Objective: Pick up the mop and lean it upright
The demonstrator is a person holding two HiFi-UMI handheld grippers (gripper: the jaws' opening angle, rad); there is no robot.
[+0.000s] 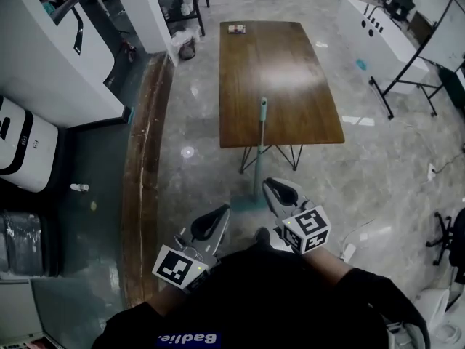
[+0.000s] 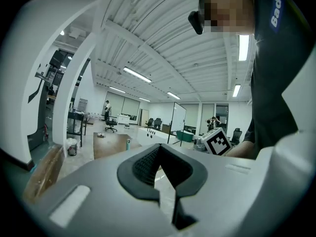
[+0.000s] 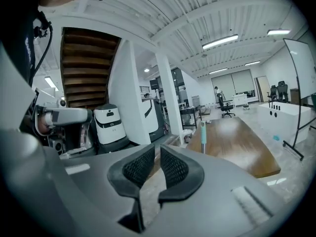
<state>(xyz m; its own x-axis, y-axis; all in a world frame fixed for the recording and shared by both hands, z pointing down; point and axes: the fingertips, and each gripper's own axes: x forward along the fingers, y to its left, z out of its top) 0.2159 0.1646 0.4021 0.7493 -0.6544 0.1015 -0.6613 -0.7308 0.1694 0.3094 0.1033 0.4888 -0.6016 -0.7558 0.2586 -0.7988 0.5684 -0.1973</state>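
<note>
The mop stands upright, its pole [image 1: 259, 151] leaning on the near edge of the brown table [image 1: 280, 78], with the teal grip on top and the teal mop head [image 1: 249, 203] on the floor. My right gripper [image 1: 280, 193] is just right of the mop head, apart from it. In the right gripper view its jaws [image 3: 158, 149] show a narrow gap with nothing between them, and the mop's grip [image 3: 202, 132] rises beyond. My left gripper [image 1: 212, 222] hangs to the left of the mop head. Its pads [image 2: 159, 149] meet, empty, and the mop's grip [image 2: 128, 143] shows far off.
A wooden curb [image 1: 142, 180] runs along the floor at left, beside white machines [image 1: 25, 144]. A small box [image 1: 237, 28] lies at the table's far end. A white counter [image 1: 378, 31] and a whiteboard stand [image 1: 447, 38] are at right, with an office chair [image 1: 452, 238] nearer.
</note>
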